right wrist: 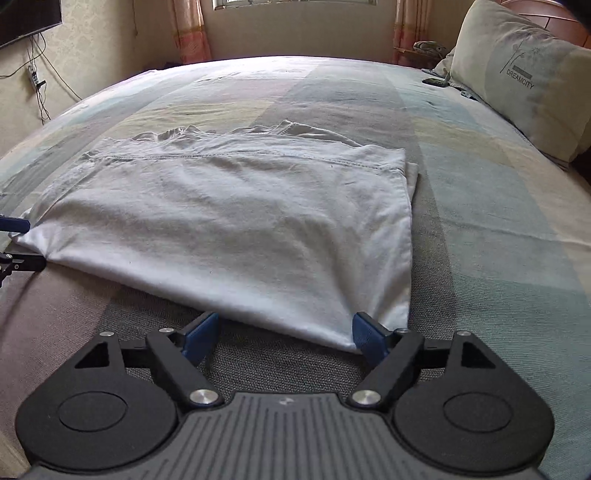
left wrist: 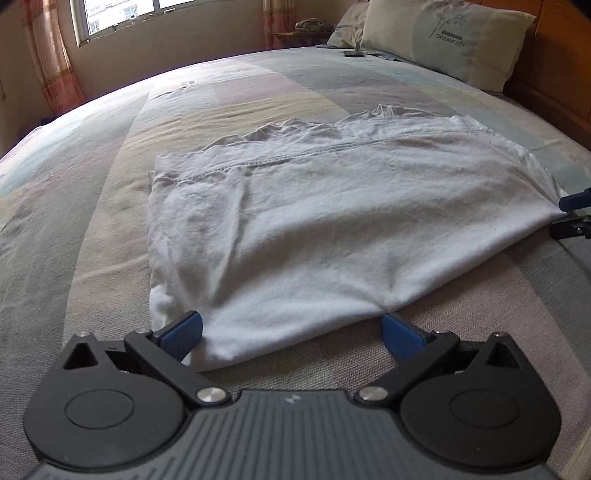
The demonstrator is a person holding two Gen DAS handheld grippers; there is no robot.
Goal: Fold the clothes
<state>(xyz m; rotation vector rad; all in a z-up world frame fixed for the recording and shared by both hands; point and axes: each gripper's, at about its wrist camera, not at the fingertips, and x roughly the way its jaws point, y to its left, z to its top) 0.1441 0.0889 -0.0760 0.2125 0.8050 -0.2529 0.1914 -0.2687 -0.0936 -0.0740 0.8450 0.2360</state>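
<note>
On bedspread [left wrist: 110, 206]: folded white garment [left wrist: 295, 229], near edge betw wide-open left gripper [left wrist: 291, 332] & right gripper [right wrist: 286, 334], gripping nothing; sleeves bunched behind, unclear.

Soft daylight from the window [left wrist: 122, 14], fisheye-bent edges, slightly blurred foreground.

Home bedroom: big bed [right wrist: 480, 229] w/ pastel patchwork cover, pillow [right wrist: 524, 81] marked "DREAMCITY" against a wooden headboard [left wrist: 554, 74]. Window [left wrist: 122, 18] w/ pinkish curtains [left wrist: 51, 59] on far wall. Wall TV [right wrist: 26, 20] w/ dangling cables at left, wallpapered walls.
</note>
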